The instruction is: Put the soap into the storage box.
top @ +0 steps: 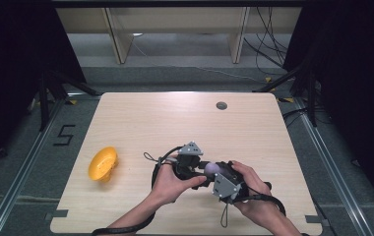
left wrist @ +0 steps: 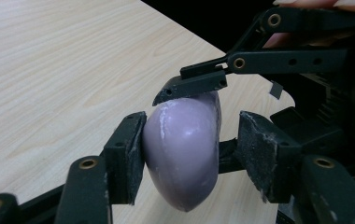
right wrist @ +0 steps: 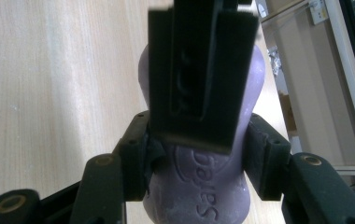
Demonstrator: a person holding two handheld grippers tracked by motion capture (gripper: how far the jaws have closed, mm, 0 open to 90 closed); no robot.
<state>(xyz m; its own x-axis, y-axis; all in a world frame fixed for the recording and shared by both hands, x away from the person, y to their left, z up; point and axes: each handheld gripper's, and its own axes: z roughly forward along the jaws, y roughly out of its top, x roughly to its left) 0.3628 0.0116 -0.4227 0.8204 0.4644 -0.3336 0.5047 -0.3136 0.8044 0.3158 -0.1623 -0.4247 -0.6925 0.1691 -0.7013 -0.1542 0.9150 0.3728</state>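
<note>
While a person's two hands meet over the near middle of a pale wooden table (top: 140,118), a lilac bar of soap (top: 211,168) hangs between the two grippers, clear of the tabletop. Seen from the high view, the left gripper (top: 201,169) comes in from the left, held by the left hand (top: 168,183), and the right gripper (top: 220,171) comes in from the right, held by the right hand (top: 250,184), each with a grey three-cornered plate on top and a black cable trailing toward the near edge.

From the left gripper view, one pad (left wrist: 128,154) of the left gripper (left wrist: 192,156) presses the soap's (left wrist: 182,154) flat side, while the other pad stands a little apart from it with a gap showing; the jaws are narrowly parted around the bar. One jaw tip of the right gripper (left wrist: 199,84) bears on the upper end of the soap.

From the right gripper view, the right gripper (right wrist: 196,156) has its jaws closed narrow on the soap (right wrist: 199,196), both pads against its sides, and raised lettering shows on the bar's face. A black jaw of the left gripper (right wrist: 199,84) crosses in front of the far half of the bar.

Well apart on the left side of the table lies a yellow bowl-shaped object (top: 103,163), tipped on its side. A small grey round cap (top: 221,105) sits in the tabletop near the far edge.
</note>
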